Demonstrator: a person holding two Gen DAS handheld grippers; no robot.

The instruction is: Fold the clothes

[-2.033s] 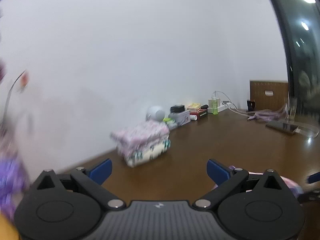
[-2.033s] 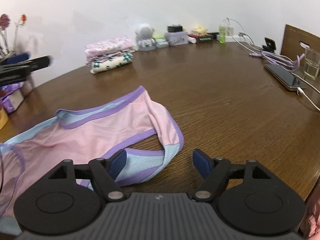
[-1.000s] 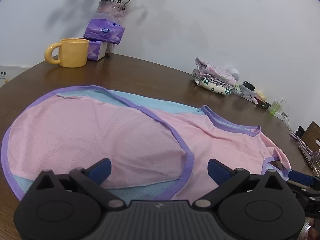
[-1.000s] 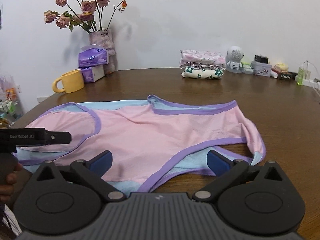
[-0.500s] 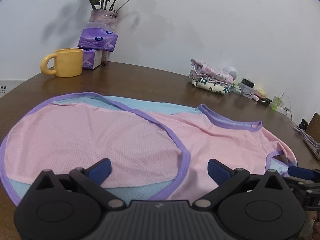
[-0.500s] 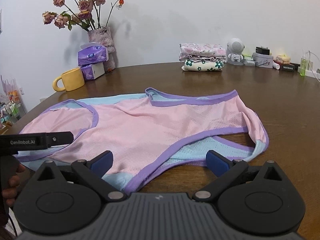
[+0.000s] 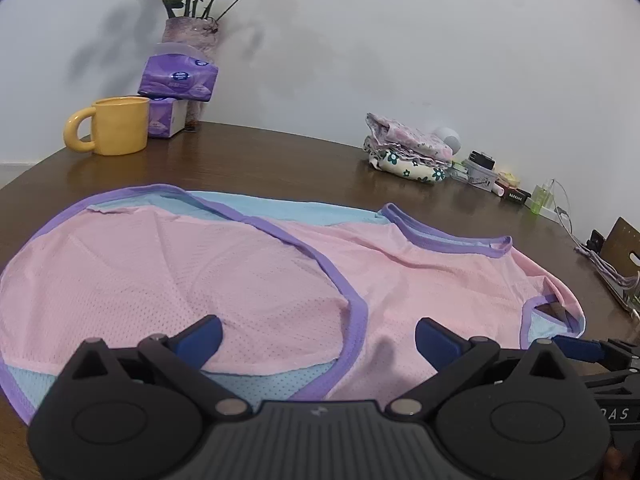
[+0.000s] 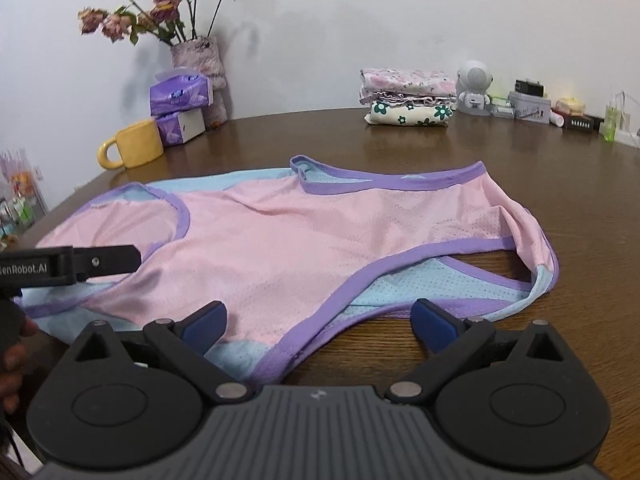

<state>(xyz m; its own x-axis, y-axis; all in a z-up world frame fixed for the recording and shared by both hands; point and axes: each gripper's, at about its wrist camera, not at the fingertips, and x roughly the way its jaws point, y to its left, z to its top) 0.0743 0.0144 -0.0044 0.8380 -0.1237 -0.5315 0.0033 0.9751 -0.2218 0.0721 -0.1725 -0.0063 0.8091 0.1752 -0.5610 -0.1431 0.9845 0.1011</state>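
A pink mesh vest (image 7: 224,280) (image 8: 304,236) with purple trim and a light blue back layer lies spread flat on the brown table (image 7: 280,164) (image 8: 580,208). My left gripper (image 7: 318,338) hovers open over its near hem, blue pads apart with nothing between them. Over the near purple edge, my right gripper (image 8: 318,322) is open too and holds nothing. The left gripper's black finger (image 8: 100,260) shows at the left of the right wrist view, above the vest's armhole. The right gripper's blue tip (image 7: 576,350) shows at the right of the left wrist view.
A yellow mug (image 7: 116,126) (image 8: 134,148), purple tissue packs (image 7: 178,78) and a vase of dried roses (image 8: 196,60) stand at the back left. Folded floral clothes (image 7: 408,152) (image 8: 408,96) sit at the back, with a small white robot figure (image 8: 474,88), boxes and cables to their right.
Both grippers have swung from the far table to face the spread vest, then eased closer to its near edge. Both stayed open.
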